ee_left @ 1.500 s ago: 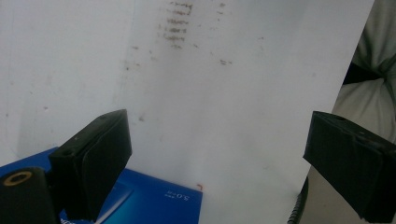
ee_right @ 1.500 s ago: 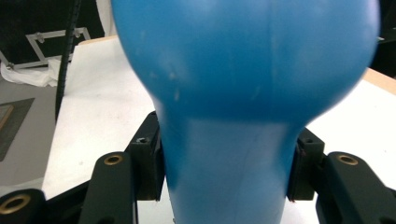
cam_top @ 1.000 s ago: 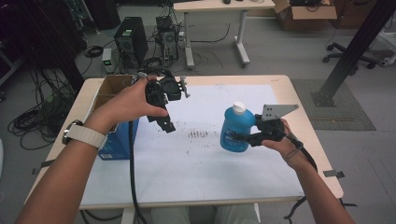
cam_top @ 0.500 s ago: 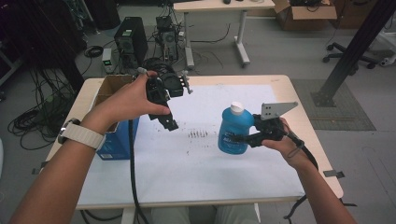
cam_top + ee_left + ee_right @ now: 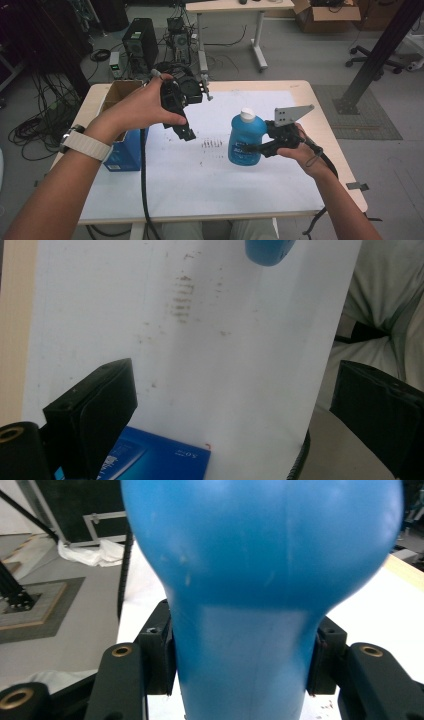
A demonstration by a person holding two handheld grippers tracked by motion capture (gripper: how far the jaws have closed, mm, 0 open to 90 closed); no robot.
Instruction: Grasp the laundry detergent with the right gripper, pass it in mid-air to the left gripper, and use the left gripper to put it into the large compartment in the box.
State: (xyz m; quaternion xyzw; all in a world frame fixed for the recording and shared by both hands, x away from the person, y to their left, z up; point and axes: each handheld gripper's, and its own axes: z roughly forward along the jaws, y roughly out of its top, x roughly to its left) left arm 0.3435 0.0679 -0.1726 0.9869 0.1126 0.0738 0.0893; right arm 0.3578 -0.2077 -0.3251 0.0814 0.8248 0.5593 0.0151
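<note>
While the right gripper (image 5: 260,146) is pinching the blue bottle (image 5: 246,140) at the right of centre in the high view, its two black jaws are pressing on the narrower part of the body from either side, as the right gripper view is showing around the bottle (image 5: 260,580). The bottle is standing upright with its white cap (image 5: 247,115) on top; whether its base is resting on the white sheet (image 5: 200,175) or hanging just above it cannot be told. The left gripper (image 5: 184,131) is hovering at the upper left of centre, held in the person's left hand (image 5: 145,105), well apart from the bottle; its jaws are standing spread wide with nothing between them, as the left gripper view is showing above the sheet (image 5: 250,365). A blue box (image 5: 125,152) is sitting at the left edge of the table (image 5: 320,105), with an open cardboard box (image 5: 117,92) behind it. Dark smudge marks (image 5: 212,144) are lying on the sheet just left of the bottle. Risk, as judged: the bottle's smooth, curved plastic is giving the jaws little purchase, so a loosening squeeze or a quick tilt could be letting it slip or rotate; a hard squeeze could be denting the wall; if the cap is loose, tipping could be spilling the contents.
</note>
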